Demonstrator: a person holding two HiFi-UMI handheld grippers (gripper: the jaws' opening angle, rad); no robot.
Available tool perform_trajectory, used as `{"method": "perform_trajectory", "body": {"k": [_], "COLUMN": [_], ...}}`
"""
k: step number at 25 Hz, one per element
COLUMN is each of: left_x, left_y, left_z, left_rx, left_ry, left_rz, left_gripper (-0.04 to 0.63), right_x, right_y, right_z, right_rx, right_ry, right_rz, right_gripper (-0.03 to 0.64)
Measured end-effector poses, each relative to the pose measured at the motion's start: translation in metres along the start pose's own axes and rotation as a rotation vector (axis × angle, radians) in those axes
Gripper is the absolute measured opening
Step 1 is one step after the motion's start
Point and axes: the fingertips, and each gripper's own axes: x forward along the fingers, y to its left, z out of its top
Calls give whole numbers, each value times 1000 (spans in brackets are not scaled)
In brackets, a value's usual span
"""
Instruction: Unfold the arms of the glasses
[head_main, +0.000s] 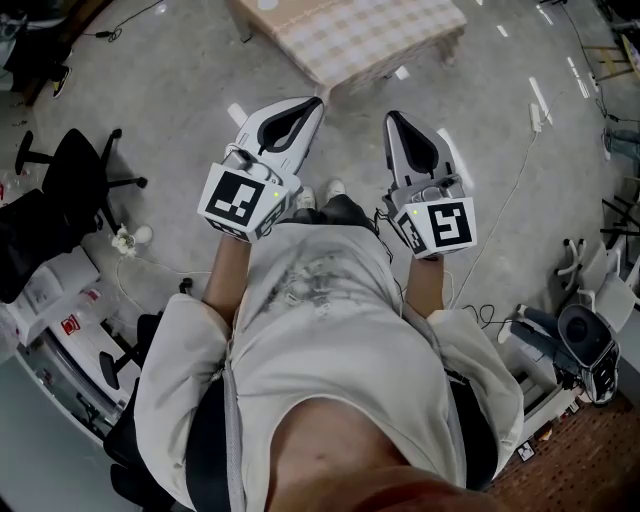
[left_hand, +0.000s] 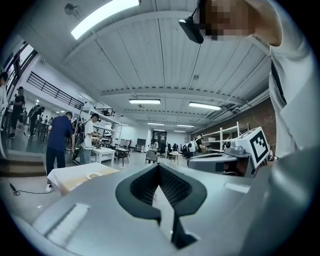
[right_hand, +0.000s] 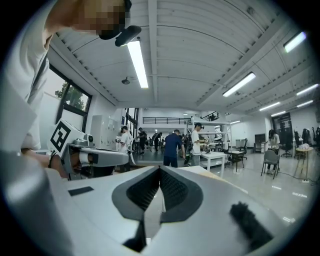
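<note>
No glasses show in any view. My left gripper (head_main: 313, 103) is held level in front of the person's body, jaws shut with nothing between them; its own view shows the closed tips (left_hand: 159, 165). My right gripper (head_main: 392, 117) is beside it, also level and shut on nothing, with its tips together (right_hand: 160, 168). Each gripper appears in the other's view: the right gripper (left_hand: 235, 156) with its marker cube, and the left gripper (right_hand: 92, 158). A table with a checked cloth (head_main: 352, 35) stands ahead, beyond both tips.
The table (left_hand: 75, 176) carries a small pale object (left_hand: 93, 175) that I cannot identify. Black office chairs (head_main: 70, 170) stand at the left, with cables and a power strip (head_main: 535, 118) on the floor. People (right_hand: 173, 146) stand at white tables farther off.
</note>
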Motion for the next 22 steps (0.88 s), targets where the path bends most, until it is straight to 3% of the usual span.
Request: {"method": "perform_trajectory", "body": {"k": [10, 22], "left_x": [37, 87], "left_y": [21, 63], "left_z": [-1, 3], "left_rx": [-3, -10], "left_ry": [7, 13], "left_rz": [13, 82], "left_gripper": [9, 9], "right_x": [31, 89], "right_y": [-34, -77], "right_z": [-3, -4], "right_rx": [2, 7], "right_ry": [3, 1], "right_rz": [21, 108], "right_gripper": [17, 17]}}
